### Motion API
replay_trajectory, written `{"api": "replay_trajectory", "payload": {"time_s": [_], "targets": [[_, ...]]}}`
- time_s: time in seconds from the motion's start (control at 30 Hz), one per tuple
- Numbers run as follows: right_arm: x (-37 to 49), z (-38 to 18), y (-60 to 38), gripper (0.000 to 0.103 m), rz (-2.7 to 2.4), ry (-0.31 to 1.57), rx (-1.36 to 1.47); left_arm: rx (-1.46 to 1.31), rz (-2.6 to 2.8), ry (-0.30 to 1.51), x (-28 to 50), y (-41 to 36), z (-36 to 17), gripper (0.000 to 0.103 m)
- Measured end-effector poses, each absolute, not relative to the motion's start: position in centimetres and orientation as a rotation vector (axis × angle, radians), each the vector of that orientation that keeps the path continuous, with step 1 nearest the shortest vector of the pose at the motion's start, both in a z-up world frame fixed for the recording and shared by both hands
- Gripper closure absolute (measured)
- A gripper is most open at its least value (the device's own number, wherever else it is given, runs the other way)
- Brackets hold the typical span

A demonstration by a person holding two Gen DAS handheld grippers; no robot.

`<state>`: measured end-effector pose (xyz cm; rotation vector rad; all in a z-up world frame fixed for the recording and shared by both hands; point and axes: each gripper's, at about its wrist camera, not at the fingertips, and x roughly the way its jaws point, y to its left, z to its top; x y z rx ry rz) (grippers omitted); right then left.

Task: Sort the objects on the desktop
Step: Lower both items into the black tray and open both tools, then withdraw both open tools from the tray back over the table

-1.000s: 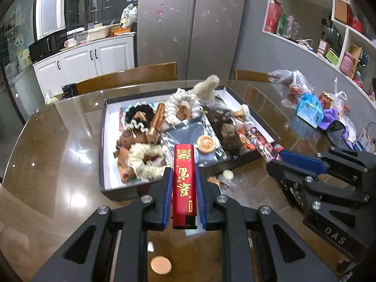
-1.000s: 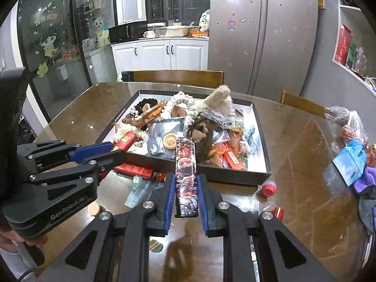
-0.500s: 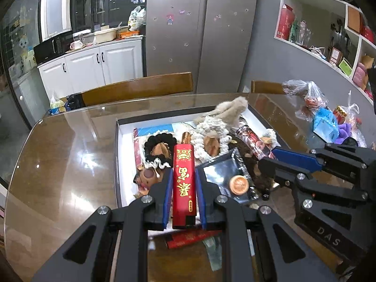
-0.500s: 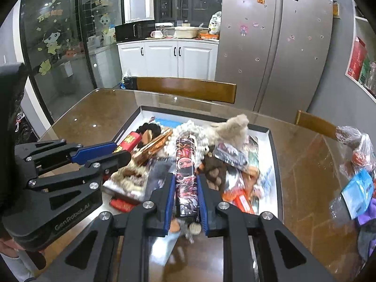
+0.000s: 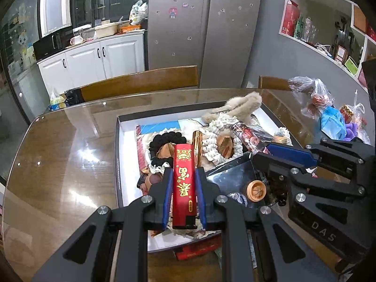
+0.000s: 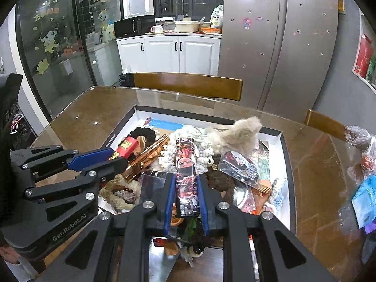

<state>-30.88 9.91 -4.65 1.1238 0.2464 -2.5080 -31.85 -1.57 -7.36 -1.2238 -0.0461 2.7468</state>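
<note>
Both over the heaped tray (image 5: 118, 164): left gripper (image 5: 184, 188) pinching the red lighter (image 5: 184, 178), right gripper (image 6: 185, 188) pinching the printed lighter (image 6: 185, 176). Drop carelessly, either could slide off that pile.

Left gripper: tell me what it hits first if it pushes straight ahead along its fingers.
Probably the black scrunchie and gold tube piled in the tray, just beyond the red lighter that the left gripper holds; depth is unclear.
</note>
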Motion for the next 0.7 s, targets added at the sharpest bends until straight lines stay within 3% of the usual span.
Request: {"api": "replay_trajectory", "payload": {"time_s": [0.1, 0.13, 0.17, 0.2, 0.23, 0.27, 0.37, 0.7], "targets": [[-30.9, -4.6, 9.9, 0.083, -2.514, 0.236, 1.115, -1.224, 2.75, -0.042, -31.8, -1.6, -7.3, 0.083], [-30.8, -4.4, 10.0, 0.083, -2.518, 0.221, 1.104, -1.224, 2.759, -0.027, -31.7, -1.5, -7.2, 0.077], [-30.9, -4.3, 10.1, 0.082, -2.519, 0.202, 1.096, -1.225, 2.769, -0.012, -31.6, -1.4, -7.1, 0.055], [-30.9, -4.0, 10.3, 0.073, -2.52, 0.176, 1.09, -1.226, 2.794, 0.0, -31.5, -1.5, -6.9, 0.047], [-30.8, -3.8, 10.4, 0.063, -2.523, 0.167, 1.087, -1.219, 2.842, 0.013, -31.3, -1.8, -6.7, 0.031], [-30.8, -3.6, 10.5, 0.052, -2.534, 0.169, 1.083, -1.2, 2.866, 0.009, -31.2, -2.1, -6.4, 0.024], [-30.5, -2.7, 11.3, 0.036, -2.593, 0.176, 1.041, -1.172, 2.852, -0.054, -30.9, -2.8, -5.9, 0.021], [-30.1, -2.0, 11.6, 0.035, -2.588, 0.171, 1.045, -1.17, 2.862, -0.051, -30.4, -3.6, -5.3, 0.021]]}}
